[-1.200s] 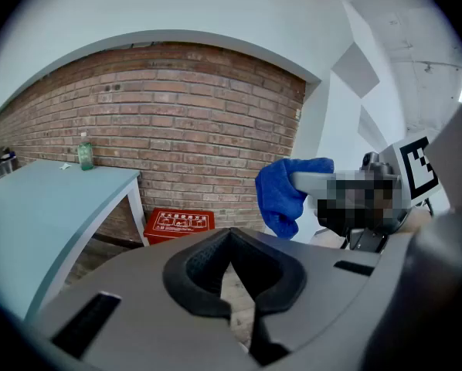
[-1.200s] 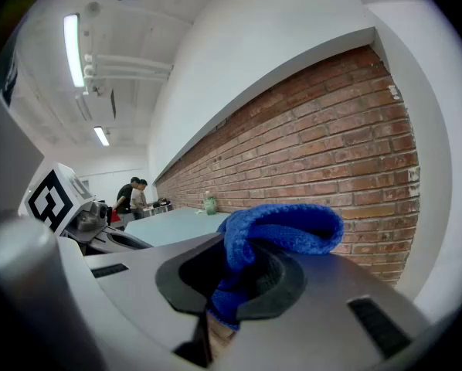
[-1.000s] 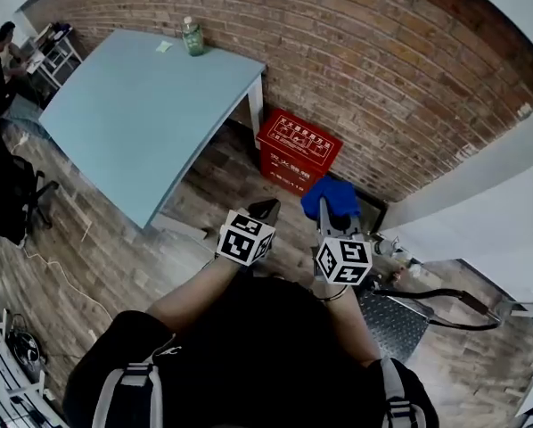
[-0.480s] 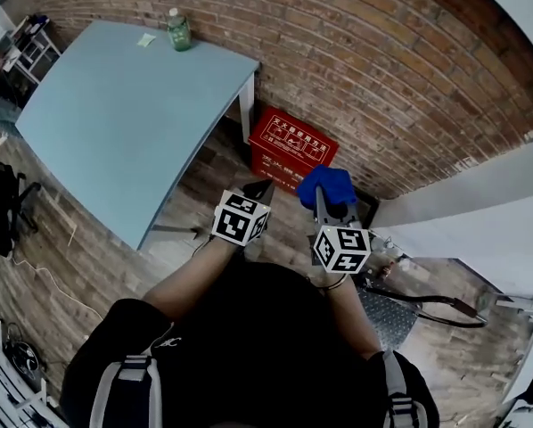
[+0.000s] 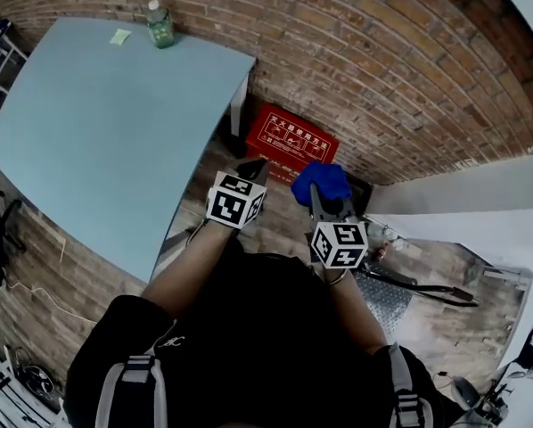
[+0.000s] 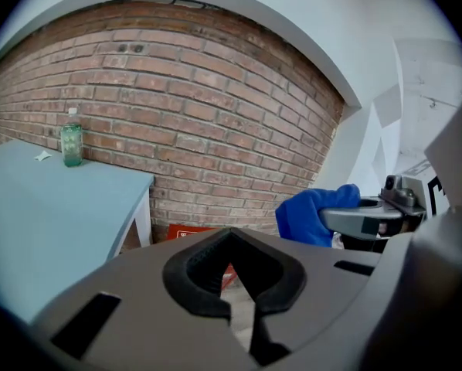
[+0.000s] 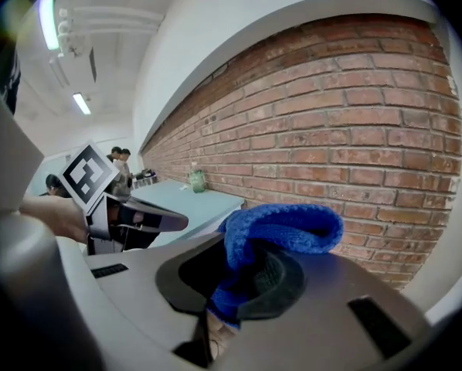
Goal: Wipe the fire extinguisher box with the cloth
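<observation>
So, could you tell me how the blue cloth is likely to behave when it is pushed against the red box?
The blue cloth bulges and folds over above the right gripper, so it is probably soft and floppy, not stiff. It looks thick and textured, so it should squash and drag rather than slide on the red box.

Red fire extinguisher box (image 5: 291, 143) sits on the floor, tucked right up against the brick wall, white print on its lid. Blue cloth (image 5: 323, 181) is all bunched up, pinched in the right gripper (image 5: 314, 200), near the box's right end.
</observation>
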A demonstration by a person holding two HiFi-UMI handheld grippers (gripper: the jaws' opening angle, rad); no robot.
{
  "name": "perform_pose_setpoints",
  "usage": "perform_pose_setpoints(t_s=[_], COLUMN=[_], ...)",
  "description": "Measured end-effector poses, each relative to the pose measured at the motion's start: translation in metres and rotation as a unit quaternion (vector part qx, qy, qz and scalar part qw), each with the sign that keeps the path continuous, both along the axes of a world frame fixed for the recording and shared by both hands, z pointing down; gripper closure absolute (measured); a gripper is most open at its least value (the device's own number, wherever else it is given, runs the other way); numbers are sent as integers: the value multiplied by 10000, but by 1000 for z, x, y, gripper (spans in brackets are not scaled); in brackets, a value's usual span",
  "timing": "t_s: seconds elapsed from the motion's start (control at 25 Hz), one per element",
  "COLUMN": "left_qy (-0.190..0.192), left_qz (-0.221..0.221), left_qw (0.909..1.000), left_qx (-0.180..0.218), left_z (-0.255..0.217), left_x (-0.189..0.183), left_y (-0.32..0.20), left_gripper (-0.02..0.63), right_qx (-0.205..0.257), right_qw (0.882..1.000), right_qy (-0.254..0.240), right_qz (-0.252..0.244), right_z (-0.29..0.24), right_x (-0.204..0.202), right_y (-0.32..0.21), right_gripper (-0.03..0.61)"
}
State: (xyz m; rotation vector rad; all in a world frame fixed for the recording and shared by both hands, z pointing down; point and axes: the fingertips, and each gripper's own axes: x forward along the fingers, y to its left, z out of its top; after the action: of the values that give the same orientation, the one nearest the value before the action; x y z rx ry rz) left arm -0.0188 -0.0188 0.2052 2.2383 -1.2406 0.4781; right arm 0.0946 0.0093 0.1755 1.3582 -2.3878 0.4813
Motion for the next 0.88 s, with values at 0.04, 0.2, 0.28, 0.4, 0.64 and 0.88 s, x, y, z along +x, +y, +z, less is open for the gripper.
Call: perform_pose_setpoints(t_s=[0.04, 0.2, 0.28, 0.4, 0.64, 0.88], left_qy=[-15, 227, 286, 236, 398, 504], left_qz=[-5, 19, 31, 61, -110, -231], left_qw=[10000, 9993, 9987, 9984, 9954, 9927], left_qx=[-2, -311, -430, -518, -861, -1075], left_z=[6, 31, 41, 55, 97, 152], left_x=[-10, -40, -47, -49, -52, -49], left_y=[-6, -15, -18, -17, -26, -35], left_gripper=[616, 617, 617, 616, 617, 617], right_qx=[-90, -506, -819, -1183, -1431, -1550], right_qw=[9999, 9983, 9960, 9922, 9893, 9871], right_qy=[105, 30, -220, -347, -266, 129], right_qz=[-70, -302, -275, -170, -48, -380], right_z=[7, 34, 44, 58, 103, 184], right_x=[-10, -59, -73, -79, -87, -105], right_y=[-2, -4, -9, -20, -57, -80], right_gripper=[532, 532, 532, 532, 532, 532])
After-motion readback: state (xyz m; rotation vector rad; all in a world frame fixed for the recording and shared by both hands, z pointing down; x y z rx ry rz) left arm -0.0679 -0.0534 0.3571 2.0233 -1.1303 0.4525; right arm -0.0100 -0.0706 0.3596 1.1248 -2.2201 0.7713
